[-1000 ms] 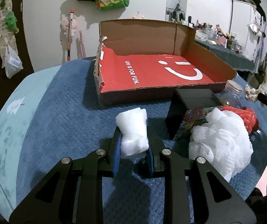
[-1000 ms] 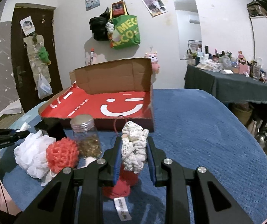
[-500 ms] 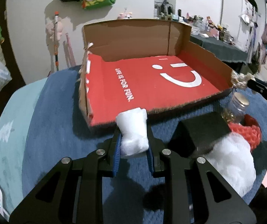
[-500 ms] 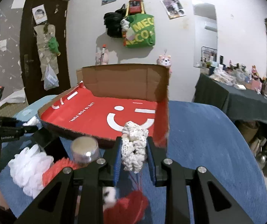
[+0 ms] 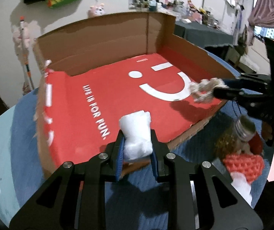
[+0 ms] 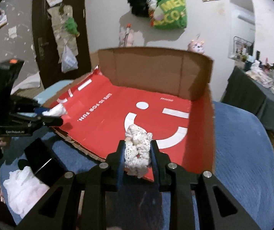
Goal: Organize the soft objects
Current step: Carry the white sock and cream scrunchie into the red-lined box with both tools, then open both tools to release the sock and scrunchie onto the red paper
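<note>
My left gripper [image 5: 137,149] is shut on a white foam wad [image 5: 136,134] and holds it over the near edge of the open cardboard box with a red floor [image 5: 102,103]. My right gripper [image 6: 138,153] is shut on a cream crocheted piece [image 6: 138,153], held over the box's red floor [image 6: 156,115] near its front edge. The right gripper also shows in the left wrist view [image 5: 225,90] with the crochet [image 5: 204,90]. The left gripper shows in the right wrist view [image 6: 50,115].
On the blue bedspread [image 5: 24,153] in front of the box lie a red knitted piece [image 5: 242,164], a white mesh puff [image 6: 24,187], a lidded glass jar [image 5: 244,128] and a black box [image 6: 41,161]. A dark cluttered table [image 6: 252,95] stands to the right.
Both grippers have risen and moved forward toward the box, each carrying its soft object. The items on the bedspread have dropped behind and below them.
</note>
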Demonstrator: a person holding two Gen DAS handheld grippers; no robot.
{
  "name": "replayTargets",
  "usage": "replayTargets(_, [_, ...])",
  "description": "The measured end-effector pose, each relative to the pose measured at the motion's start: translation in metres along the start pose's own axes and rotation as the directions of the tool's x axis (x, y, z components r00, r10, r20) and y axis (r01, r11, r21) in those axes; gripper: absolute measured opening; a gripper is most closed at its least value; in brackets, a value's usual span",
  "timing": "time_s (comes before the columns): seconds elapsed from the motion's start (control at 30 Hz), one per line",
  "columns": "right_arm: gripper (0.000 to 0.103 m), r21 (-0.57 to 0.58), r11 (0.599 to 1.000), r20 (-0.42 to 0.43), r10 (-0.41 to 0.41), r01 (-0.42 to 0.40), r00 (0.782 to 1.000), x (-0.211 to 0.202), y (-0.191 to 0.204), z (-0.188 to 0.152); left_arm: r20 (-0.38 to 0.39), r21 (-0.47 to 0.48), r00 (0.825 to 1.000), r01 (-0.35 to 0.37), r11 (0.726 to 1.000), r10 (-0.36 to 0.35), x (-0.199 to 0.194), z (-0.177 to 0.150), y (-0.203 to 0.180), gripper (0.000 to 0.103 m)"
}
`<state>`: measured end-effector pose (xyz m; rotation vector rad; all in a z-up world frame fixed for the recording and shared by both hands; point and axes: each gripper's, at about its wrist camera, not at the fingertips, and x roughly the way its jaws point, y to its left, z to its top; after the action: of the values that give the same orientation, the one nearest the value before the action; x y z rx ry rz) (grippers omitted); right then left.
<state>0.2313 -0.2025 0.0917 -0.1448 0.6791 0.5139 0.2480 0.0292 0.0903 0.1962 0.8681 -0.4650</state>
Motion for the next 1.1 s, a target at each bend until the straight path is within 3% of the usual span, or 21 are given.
replayTargets(0.17, [0.027, -0.002, 0.999, -0.077, 0.050, -0.050, 0.996, 0.025, -0.004, 0.013, -0.064, 0.014, 0.997, 0.054, 0.998, -0.053, 0.025, 0.018, -0.005, 0.022])
replayTargets(0.37, [0.027, 0.002, 0.994, -0.171, 0.106, -0.107, 0.980, 0.048, -0.006, 0.024, -0.158, 0.007, 0.979, 0.135, 0.991, -0.132, 0.053, 0.032, -0.005, 0.022])
replayTargets(0.73, [0.028, 0.026, 0.989, -0.272, 0.146, -0.145, 0.951, 0.071, -0.012, 0.026, -0.206, 0.023, 0.969, 0.146, 0.989, -0.138, 0.078, 0.038, -0.009, 0.022])
replayTargets(1.1, [0.035, 0.044, 0.986, -0.318, 0.169, -0.163, 0.933, 0.080, -0.014, 0.022, -0.192, 0.075, 0.977, 0.112, 0.991, -0.096, 0.079, 0.036, -0.017, 0.023])
